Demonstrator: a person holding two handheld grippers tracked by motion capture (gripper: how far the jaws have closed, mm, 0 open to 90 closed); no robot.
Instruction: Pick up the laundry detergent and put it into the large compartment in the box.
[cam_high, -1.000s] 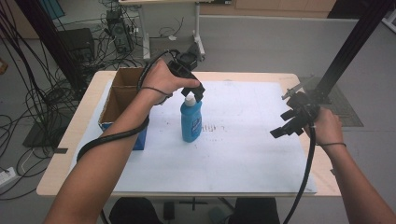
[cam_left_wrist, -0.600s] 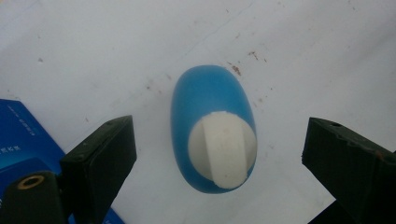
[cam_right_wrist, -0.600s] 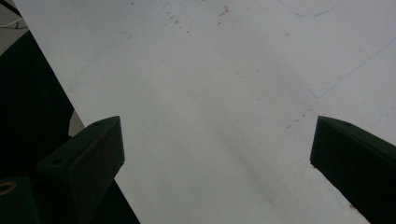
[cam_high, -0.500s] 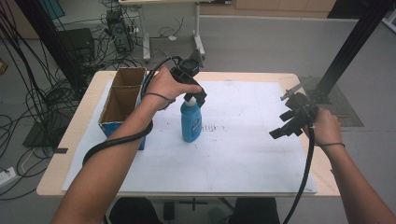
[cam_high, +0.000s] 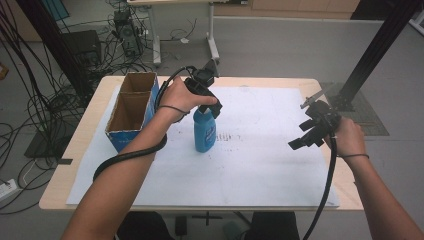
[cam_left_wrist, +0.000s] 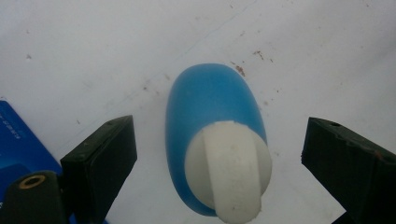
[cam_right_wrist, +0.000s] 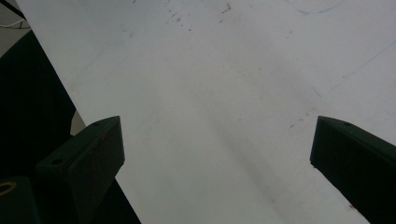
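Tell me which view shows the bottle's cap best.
The left gripper view: it looks straight down on the white cap, close and sharp, centred between the open tongs, with the blue bottle below it. In the high view the hand and left gripper cover the cap. The right gripper view faces the sheet.

High view overlooks table (cam_high: 280, 87), left gripper view close above shared bottle (cam_high: 204, 131), right gripper view over paper (cam_right_wrist: 224, 116)

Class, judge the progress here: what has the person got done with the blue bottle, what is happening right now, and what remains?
Done: the left tongs are lined up above the upright blue bottle, open either side of its white cap. In hand: nothing gripped; pads clear of the cap. Left: close and lift, perhaps toward the cardboard box. The right tongs hang open over the white sheet.
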